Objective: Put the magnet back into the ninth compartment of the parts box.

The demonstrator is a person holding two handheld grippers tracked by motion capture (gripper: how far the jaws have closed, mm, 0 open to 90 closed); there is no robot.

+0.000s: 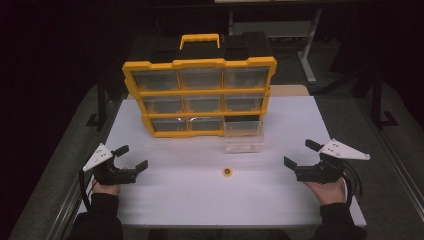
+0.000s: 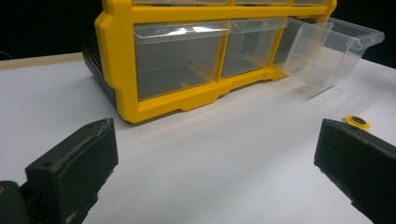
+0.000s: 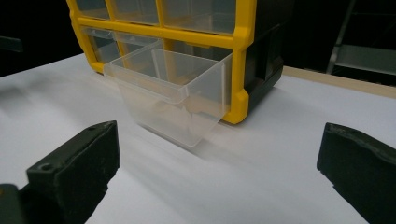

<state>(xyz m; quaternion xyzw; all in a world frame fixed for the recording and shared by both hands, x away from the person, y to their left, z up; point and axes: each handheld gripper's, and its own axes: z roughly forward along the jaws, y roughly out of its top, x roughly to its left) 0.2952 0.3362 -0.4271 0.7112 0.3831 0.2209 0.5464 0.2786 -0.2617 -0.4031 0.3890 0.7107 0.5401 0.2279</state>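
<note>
Grippers frame the scene from both sides, so we go from left to right. At the left edge of the white table [image 1: 165,200] we hold the left gripper [image 1: 131,159], its jaws spread wide apart with nothing between them; the hand [image 1: 106,188] behind it rests low near the table's front corner. In the left gripper view those two black jaws stand far from each other, and between them we look at bare tabletop and the lower left corner of the organizer.

Farther in, at the back middle of the table, stands the yellow drawer organizer [image 1: 199,97], upright, with three rows of three clear drawers and a yellow handle [image 1: 200,39] on top. Its bottom right drawer [image 1: 243,135] is pulled out forward and tilts down, its front edge on the table; in the right gripper view we see this clear drawer [image 3: 170,100] hanging out of the frame, and it looks empty.

In front of that drawer, well apart from it and about midway between our two grippers, lies a small yellow disc [image 1: 227,172] with a dark centre, flat on the table. In the left gripper view the disc [image 2: 357,122] peeks out just above the right-hand jaw.

At the right we hold the right gripper [image 1: 299,155], jaws likewise wide apart and holding nothing, aimed toward the open drawer, with our right hand [image 1: 327,190] near the table's front edge.
</note>
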